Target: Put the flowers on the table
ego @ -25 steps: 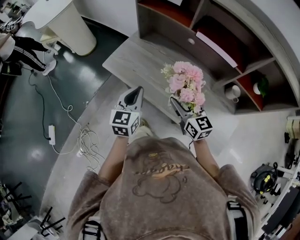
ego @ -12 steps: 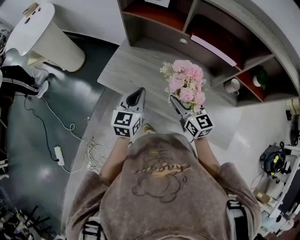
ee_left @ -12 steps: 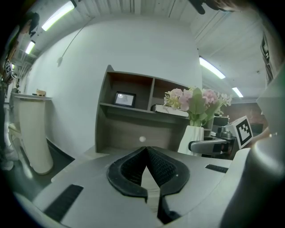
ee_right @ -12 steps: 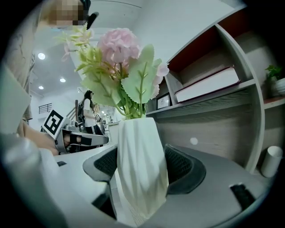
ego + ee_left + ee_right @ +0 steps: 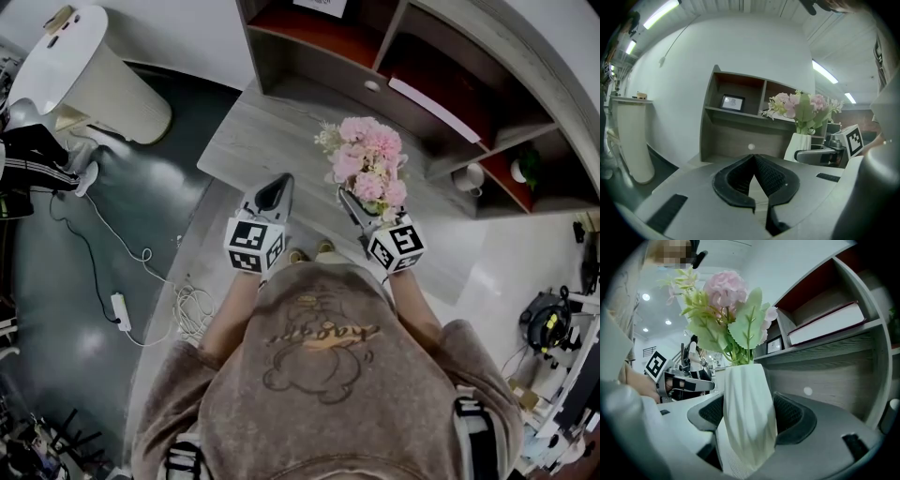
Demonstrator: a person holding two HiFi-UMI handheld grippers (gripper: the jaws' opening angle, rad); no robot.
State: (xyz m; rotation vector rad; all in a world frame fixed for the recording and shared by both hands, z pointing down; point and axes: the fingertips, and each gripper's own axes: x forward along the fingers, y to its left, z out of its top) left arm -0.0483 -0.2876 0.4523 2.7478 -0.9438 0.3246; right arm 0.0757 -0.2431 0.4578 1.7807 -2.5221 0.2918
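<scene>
Pinching a white ribbed ceramic vase [image 5: 747, 414] between its jaws, the right gripper [image 5: 349, 202] holds the bunch of pink flowers with green leaves [image 5: 367, 163] upright over the grey wood-grain table [image 5: 267, 122], near its front edge. Whether the vase's base touches the tabletop cannot be told. The left gripper [image 5: 278, 186] hovers just beside it, its jaws pressed together at the tips with nothing between them. A grey open shelf unit [image 5: 441, 89] stands along the table's far edge.

1. Pink flowers [image 5: 367, 164], seen over the near part of the grey wooden table [image 5: 272, 131].
2. Right gripper [image 5: 354, 208], jaws at the base of the bouquet.
3. Left gripper [image 5: 274, 192], level with the right one, apart from the flowers, carrying nothing.
4. Shelf unit [image 5: 394, 56] at the table's far side; white mug [image 5: 469, 178] in a lower compartment.
5. White cable [image 5: 141, 272] on the dark floor, left.
</scene>
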